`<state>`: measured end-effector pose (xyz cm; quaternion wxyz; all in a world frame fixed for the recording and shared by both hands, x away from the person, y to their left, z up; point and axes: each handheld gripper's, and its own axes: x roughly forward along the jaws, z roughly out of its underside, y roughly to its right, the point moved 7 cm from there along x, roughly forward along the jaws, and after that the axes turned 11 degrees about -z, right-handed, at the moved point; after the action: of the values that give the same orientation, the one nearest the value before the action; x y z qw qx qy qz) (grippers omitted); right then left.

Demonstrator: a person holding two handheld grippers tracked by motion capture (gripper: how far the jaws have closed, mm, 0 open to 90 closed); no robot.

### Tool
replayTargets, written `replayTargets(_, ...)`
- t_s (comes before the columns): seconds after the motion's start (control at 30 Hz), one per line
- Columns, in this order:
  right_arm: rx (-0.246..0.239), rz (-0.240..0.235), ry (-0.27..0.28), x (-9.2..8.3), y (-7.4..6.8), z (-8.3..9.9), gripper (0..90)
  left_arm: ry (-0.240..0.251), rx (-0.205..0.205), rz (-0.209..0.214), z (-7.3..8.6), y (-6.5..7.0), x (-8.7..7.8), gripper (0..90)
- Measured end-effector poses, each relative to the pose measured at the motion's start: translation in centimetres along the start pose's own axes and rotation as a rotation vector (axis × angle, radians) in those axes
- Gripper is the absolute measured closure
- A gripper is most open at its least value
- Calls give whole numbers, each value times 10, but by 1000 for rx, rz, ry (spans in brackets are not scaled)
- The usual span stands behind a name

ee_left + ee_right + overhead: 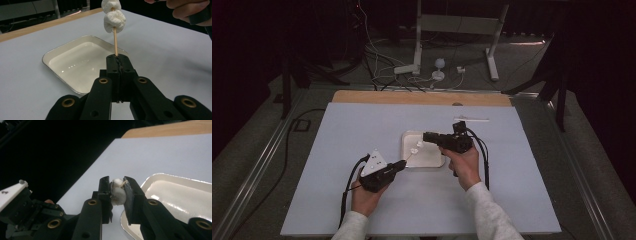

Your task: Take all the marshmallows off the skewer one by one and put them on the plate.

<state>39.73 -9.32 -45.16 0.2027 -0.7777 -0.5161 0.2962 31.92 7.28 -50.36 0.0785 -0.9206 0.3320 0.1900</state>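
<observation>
The desk has a pale grey-blue top, with a strip of bare wood along its far edge. A white tray with rounded corners lies flat near the middle of the desk. To the far right of the tray, well apart from it, a thin white stick lies on the surface, roughly parallel to the far edge.

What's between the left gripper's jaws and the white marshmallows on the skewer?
In the left gripper view, bare thin wooden skewer runs from the shut left gripper up to the white marshmallows; nothing else.
</observation>
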Motion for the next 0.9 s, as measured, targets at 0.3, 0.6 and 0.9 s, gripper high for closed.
replayTargets(0.3, -7, 123, 180, -45, 14, -32, 818, -34, -7, -24, 11, -12, -9, 900)
replayTargets(0.6, -48, 146, 135, -52, 18, -27, 810, -2, -82, -50, 6, -23, -12, 900)
replayTargets(0.9, -75, 192, 61, -34, 27, -16, 799, -5, -94, -57, 8, -26, -11, 900)
